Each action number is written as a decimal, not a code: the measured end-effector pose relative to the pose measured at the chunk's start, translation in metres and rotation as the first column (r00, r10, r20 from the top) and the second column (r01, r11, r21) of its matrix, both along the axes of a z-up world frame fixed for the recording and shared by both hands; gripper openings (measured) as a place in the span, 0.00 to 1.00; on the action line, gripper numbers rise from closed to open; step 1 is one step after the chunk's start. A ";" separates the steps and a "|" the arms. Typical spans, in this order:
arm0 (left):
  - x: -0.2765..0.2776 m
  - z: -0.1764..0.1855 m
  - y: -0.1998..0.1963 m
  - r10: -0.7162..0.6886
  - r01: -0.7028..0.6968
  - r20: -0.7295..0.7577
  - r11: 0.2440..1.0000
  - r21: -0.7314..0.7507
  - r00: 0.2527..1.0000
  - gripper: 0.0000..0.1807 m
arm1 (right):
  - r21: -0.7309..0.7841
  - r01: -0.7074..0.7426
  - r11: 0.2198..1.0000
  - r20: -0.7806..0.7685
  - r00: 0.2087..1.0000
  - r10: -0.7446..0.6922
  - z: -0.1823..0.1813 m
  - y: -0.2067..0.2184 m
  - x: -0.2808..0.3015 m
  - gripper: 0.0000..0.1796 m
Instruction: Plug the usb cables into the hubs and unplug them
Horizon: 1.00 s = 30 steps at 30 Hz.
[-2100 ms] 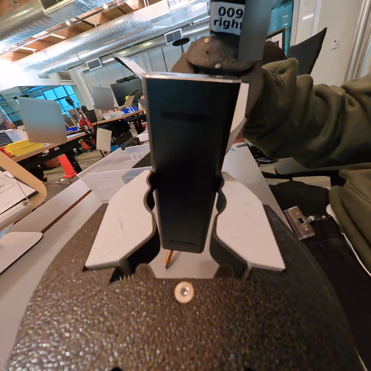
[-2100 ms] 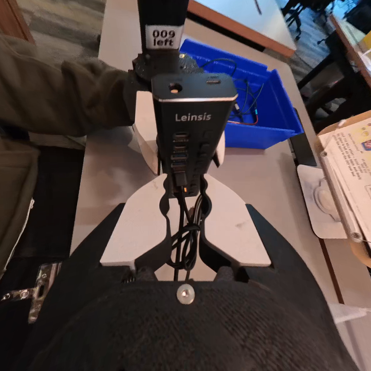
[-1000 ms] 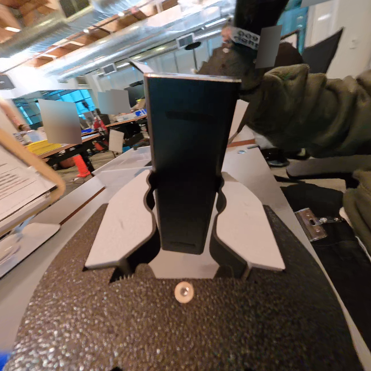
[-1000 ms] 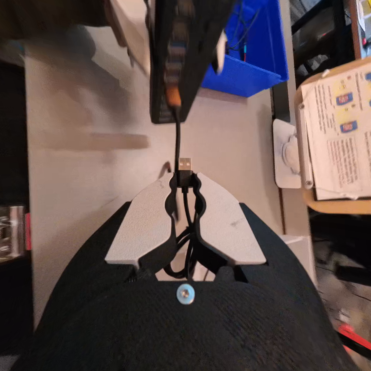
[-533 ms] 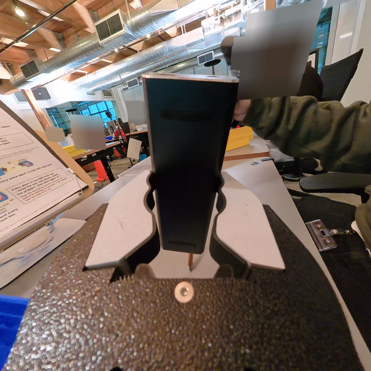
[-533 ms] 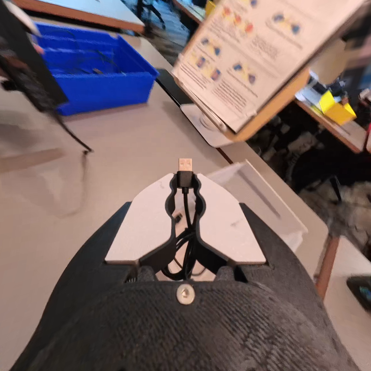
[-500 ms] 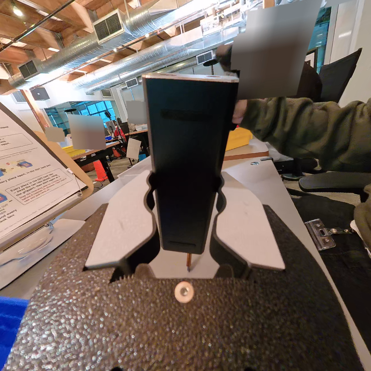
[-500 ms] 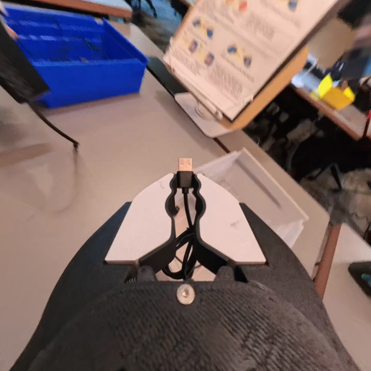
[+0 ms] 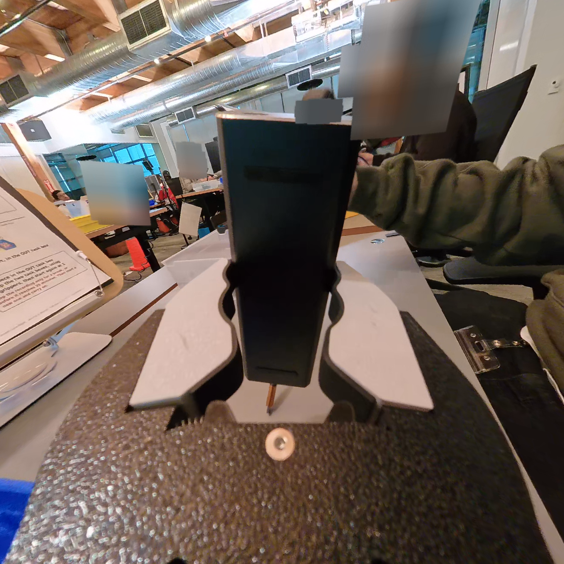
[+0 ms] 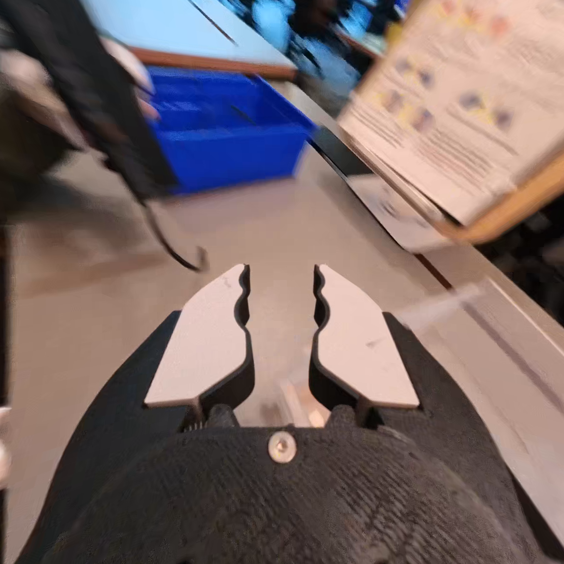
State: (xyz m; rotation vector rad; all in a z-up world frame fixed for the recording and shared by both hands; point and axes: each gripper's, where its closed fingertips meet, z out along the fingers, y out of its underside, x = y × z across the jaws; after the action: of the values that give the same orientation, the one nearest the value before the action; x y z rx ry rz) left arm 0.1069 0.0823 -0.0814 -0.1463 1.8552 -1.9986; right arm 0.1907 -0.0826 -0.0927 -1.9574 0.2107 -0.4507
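In the left wrist view we see, far left, a printed instruction sheet (image 9: 36,268) propped on a tan board above a pale stand base. Moving rightward, our left tongs (image 9: 282,274) are closed on a black USB hub (image 9: 283,232), pinching its two long sides; the hub stands upright with its plain back toward the camera. From under its lower end an orange-sleeved cable stub (image 9: 271,395) pokes down over the grey table (image 9: 393,262). Farther right, an olive-green sleeve (image 9: 451,201) reaches across, and a metal clip (image 9: 479,348) lies on dark fabric at the table's edge.

In the right wrist view, which is blurred, the hub (image 10: 100,100) shows at the upper left, held up off the table, with a black cable (image 10: 171,244) hanging from its lower end and curling at the tip just above the table (image 10: 274,229). Behind it sits a blue bin (image 10: 232,143). At centre our right tongs (image 10: 281,268) stand apart with a clear gap and nothing between them. To the right the instruction sheet (image 10: 457,100) leans on its board, and along the right edge lies a clear plastic tray (image 10: 488,335).
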 end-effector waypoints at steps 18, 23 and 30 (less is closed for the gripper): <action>-0.020 -0.004 -0.033 -0.125 0.125 0.020 0.992 0.029 0.992 0.33 | -0.118 -0.356 0.927 0.085 0.926 0.367 -0.021 0.139 -0.104 0.10; -0.025 -0.003 -0.036 -0.158 0.158 0.025 0.987 0.014 0.987 0.33 | -0.078 -0.401 0.913 0.027 0.915 0.404 -0.019 0.136 -0.111 0.09; -0.029 -0.006 -0.037 -0.198 0.198 0.016 0.980 0.012 0.980 0.33 | -0.108 -0.414 0.904 -0.025 0.910 0.414 -0.020 0.132 -0.116 0.09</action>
State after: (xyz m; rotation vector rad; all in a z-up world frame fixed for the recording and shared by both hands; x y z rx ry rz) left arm 0.0782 0.0453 -0.0878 0.0611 1.9353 -2.1124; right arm 0.0746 0.0495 -0.1128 -2.0412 -0.2364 -0.1823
